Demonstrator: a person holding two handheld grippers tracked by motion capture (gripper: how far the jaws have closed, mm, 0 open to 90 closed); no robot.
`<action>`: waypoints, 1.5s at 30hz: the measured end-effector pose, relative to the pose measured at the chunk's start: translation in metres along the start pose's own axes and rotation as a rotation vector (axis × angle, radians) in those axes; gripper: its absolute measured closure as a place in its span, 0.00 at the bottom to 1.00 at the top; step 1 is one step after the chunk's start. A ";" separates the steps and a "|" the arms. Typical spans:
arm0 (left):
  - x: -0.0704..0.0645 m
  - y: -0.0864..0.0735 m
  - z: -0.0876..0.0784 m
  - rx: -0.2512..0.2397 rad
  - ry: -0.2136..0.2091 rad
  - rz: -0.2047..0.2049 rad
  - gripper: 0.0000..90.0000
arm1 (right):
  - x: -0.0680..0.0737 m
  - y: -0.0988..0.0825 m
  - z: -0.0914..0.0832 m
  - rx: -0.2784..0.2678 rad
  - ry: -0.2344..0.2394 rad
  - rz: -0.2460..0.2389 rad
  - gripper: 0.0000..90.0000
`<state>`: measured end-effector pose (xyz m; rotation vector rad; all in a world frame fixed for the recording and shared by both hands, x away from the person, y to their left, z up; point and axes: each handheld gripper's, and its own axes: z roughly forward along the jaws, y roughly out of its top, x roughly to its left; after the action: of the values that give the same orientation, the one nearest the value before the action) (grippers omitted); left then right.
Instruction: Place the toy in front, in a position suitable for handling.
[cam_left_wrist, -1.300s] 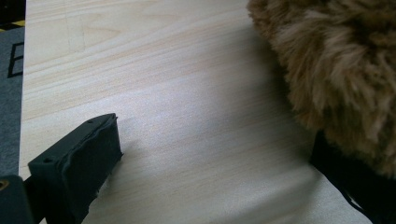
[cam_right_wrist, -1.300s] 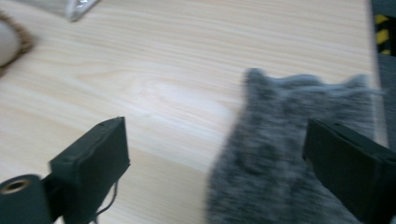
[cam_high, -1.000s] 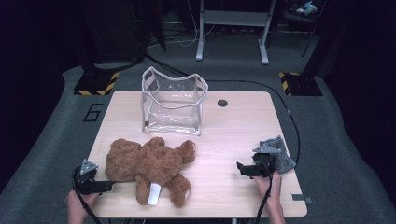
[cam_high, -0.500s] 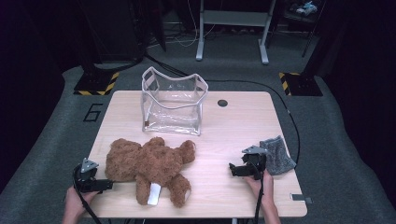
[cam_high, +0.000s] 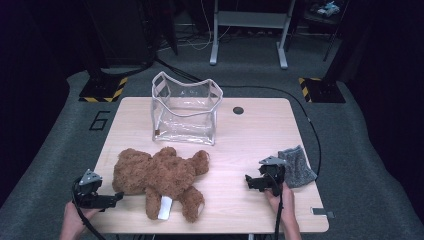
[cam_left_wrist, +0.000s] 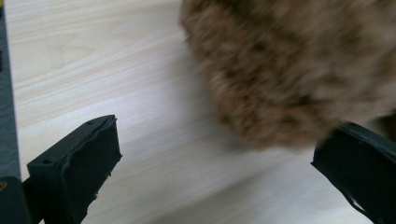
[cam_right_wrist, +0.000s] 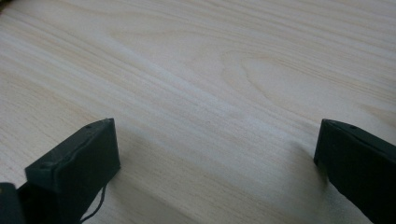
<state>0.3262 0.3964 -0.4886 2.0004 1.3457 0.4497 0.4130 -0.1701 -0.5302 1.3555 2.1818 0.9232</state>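
A brown teddy bear (cam_high: 160, 177) lies flat on the wooden table (cam_high: 250, 135), with a white tag on one leg. My left gripper (cam_high: 116, 198) stands open at the table's front left corner, its jaws pointing at the bear's head. In the left gripper view the brown fur (cam_left_wrist: 285, 74) lies just beyond the spread jaws, near the right one. My right gripper (cam_high: 248, 181) is open at the front right, low over bare wood (cam_right_wrist: 210, 93), well apart from the bear. A clear plastic bag (cam_high: 185, 107) with pale trim stands upright and open behind the bear.
A grey cloth (cam_high: 296, 166) lies at the table's right edge, just beside my right hand. A dark round hole (cam_high: 238, 110) sits in the table behind the bag's right side. Cables and stand legs lie on the floor beyond the table.
My right gripper has moved left, away from the grey cloth and toward the bear. The left gripper has barely shifted. Bear and bag have stayed put.
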 end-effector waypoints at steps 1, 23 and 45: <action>-0.001 0.003 -0.003 -0.019 -0.006 -0.001 0.01 | 0.000 0.000 0.000 0.000 0.000 0.000 0.00; -0.016 0.114 -0.021 -0.071 -0.121 0.057 0.03 | 0.006 0.003 0.003 0.004 0.008 0.008 0.00; -0.023 0.207 0.007 -0.112 -0.142 0.098 0.04 | 0.006 0.004 0.004 -0.001 0.003 -0.003 0.00</action>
<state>0.4608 0.3241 -0.3475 1.9723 1.1165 0.4098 0.4156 -0.1624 -0.5305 1.3509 2.1850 0.9259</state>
